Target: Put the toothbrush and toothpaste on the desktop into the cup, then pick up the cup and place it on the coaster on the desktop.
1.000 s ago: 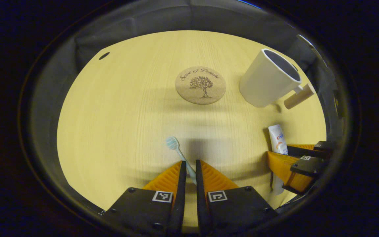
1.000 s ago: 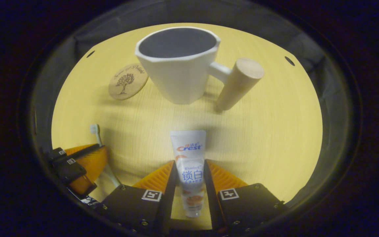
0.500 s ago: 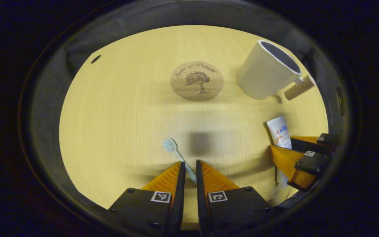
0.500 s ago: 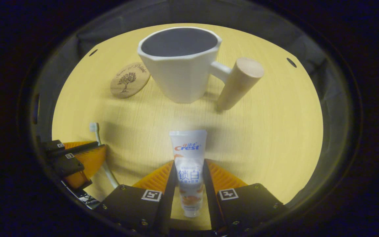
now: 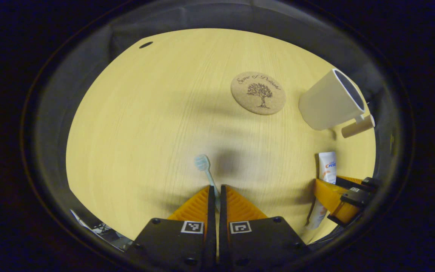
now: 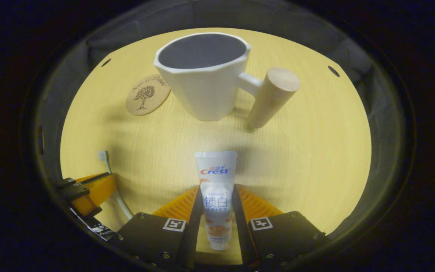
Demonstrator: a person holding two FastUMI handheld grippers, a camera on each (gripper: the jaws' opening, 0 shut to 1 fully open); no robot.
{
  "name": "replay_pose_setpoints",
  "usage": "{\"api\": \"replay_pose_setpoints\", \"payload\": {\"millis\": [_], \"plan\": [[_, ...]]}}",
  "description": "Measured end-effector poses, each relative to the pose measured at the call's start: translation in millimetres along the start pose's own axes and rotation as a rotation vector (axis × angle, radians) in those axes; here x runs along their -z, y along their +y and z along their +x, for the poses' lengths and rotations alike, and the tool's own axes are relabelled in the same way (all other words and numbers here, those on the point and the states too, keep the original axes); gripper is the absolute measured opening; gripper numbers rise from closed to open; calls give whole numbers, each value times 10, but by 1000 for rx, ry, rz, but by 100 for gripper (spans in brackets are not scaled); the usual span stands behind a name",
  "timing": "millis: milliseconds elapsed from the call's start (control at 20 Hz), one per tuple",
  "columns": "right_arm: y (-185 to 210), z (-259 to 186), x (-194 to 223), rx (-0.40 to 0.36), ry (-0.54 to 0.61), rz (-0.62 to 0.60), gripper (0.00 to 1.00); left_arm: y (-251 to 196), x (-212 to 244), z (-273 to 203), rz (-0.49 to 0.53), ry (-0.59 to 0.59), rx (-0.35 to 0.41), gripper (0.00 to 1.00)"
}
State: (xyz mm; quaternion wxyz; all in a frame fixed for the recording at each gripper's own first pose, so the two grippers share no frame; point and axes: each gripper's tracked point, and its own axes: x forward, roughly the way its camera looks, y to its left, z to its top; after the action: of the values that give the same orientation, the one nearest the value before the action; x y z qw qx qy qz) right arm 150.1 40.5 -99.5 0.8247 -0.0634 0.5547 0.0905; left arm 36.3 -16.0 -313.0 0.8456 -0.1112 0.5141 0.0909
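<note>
We've got both items clamped: left gripper (image 5: 214, 192) closed on the toothbrush (image 5: 205, 167) handle, right gripper (image 6: 217, 202) closed on the toothpaste (image 6: 216, 187) tube, both just over the counter (image 5: 145, 124). Loading step. Next: carry each to the cup (image 6: 202, 75) ahead, drop in upright. Coaster (image 6: 147, 94) sits beside it, left.

cup (image 6: 202, 85): 1 | coaster (image 5: 258, 93): 1 | toothbrush (image 5: 204, 168): 1 | toothpaste (image 6: 216, 181): 1

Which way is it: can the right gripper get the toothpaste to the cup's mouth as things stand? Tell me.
Probably yes. The right gripper holds the toothpaste, and the cup stands straight ahead, mouth open and empty, with bare desktop between them.
</note>
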Motion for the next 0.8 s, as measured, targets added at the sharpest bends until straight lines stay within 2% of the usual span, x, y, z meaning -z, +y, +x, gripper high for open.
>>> {"api": "replay_pose_setpoints", "payload": {"millis": [150, 200, 250, 300, 500, 600, 800], "plan": [[-17, 4, -16, 6, -20, -11, 48, -55, -18, 4, 37, -22, 15, 8], [-16, 5, -3, 5, -16, -8, 34, -90, -41, -6, 62, -37, 22, 8], [-29, -23, -7, 5, -21, -10, 34, -116, -65, -10, 83, -48, 31, 8], [-24, -15, -15, -4, -25, 5, 25, -141, -89, -23, 91, -56, 41, 5], [-2, -52, -5, -52, -24, 82, 24, -152, -113, -41, 93, -80, 59, 8], [-22, -81, -62, -63, -51, 113, 12, -94, -159, -159, 106, -112, 59, 8], [0, -100, -62, -75, -72, 138, 12, -247, -297, -293, 126, -188, 107, 8]]}}
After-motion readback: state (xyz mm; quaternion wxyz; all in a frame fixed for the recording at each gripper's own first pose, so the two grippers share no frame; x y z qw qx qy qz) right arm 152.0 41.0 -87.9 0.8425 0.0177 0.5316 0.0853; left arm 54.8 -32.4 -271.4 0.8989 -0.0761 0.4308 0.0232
